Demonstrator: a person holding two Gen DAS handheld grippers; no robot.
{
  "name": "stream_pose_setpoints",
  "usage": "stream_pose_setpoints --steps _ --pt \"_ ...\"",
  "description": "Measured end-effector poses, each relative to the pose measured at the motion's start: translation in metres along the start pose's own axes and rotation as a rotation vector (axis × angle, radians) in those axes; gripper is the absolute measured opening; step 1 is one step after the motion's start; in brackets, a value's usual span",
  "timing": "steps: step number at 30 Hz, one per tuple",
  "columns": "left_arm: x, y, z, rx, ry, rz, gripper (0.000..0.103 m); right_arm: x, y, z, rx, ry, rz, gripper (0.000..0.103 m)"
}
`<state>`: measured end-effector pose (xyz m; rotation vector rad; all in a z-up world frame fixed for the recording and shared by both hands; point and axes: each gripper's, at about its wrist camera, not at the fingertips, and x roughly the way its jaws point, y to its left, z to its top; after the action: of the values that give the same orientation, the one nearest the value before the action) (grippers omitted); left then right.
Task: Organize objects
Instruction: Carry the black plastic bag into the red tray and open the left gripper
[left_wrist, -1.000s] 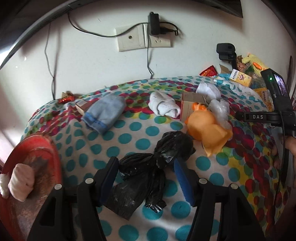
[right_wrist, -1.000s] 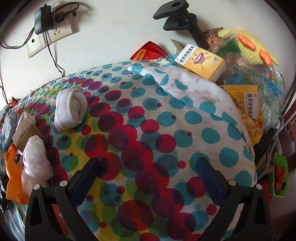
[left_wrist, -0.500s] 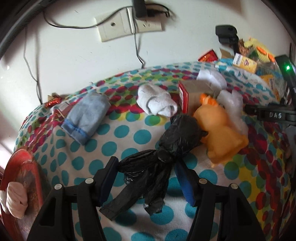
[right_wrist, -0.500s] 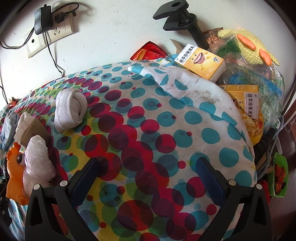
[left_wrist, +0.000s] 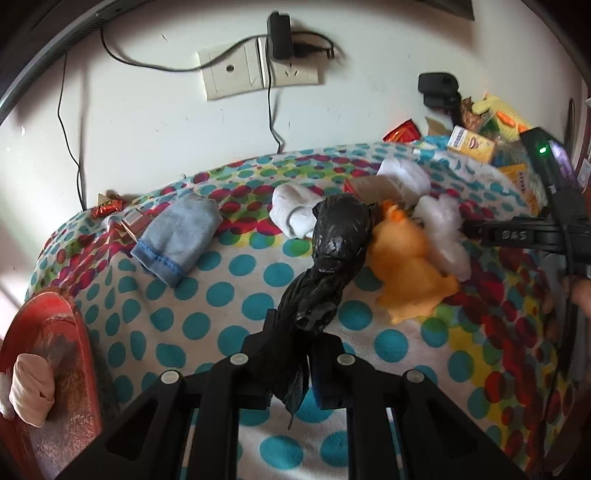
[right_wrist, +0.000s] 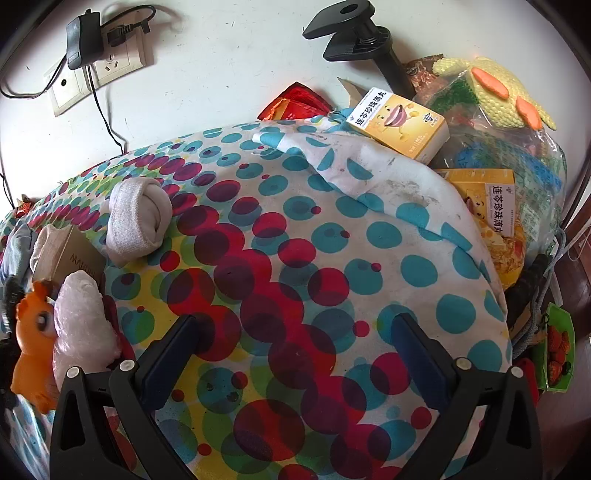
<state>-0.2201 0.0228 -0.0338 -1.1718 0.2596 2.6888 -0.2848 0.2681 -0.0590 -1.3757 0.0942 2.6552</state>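
Note:
My left gripper (left_wrist: 291, 354) is shut on a knotted black plastic bag (left_wrist: 334, 251) and holds it up over the polka-dot cloth (left_wrist: 229, 295). Behind the bag lie an orange rubber duck (left_wrist: 413, 273), a white rolled sock (left_wrist: 291, 212), a cardboard box (left_wrist: 373, 186) and a clear plastic wad (left_wrist: 443, 229). A blue sock (left_wrist: 177, 236) lies to the left. My right gripper (right_wrist: 295, 347) is open and empty above the cloth (right_wrist: 295, 258); the duck (right_wrist: 33, 343), the plastic wad (right_wrist: 83, 328) and a white sock (right_wrist: 136, 221) are at its left.
A red chair back (left_wrist: 48, 369) with a pink cloth roll (left_wrist: 31, 391) stands at the left edge. Yellow boxes (right_wrist: 400, 123), a knitted yellow toy (right_wrist: 491, 92) and a black clamp (right_wrist: 358, 37) pile up at the back right. Wall sockets with cables (left_wrist: 258, 70) are behind.
My left gripper closed on the black bag and lifted it off the cloth. The right gripper has stayed still and open.

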Motion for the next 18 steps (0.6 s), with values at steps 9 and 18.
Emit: stream_pose_setpoints --steps 9,18 --pt "-0.043 0.023 0.004 -0.060 -0.060 0.059 0.014 0.000 0.000 0.000 0.000 0.000 0.000 0.103" --pt "-0.061 0.070 0.017 -0.130 -0.060 0.218 0.014 0.000 -0.001 0.000 0.001 0.000 -0.001 0.103"
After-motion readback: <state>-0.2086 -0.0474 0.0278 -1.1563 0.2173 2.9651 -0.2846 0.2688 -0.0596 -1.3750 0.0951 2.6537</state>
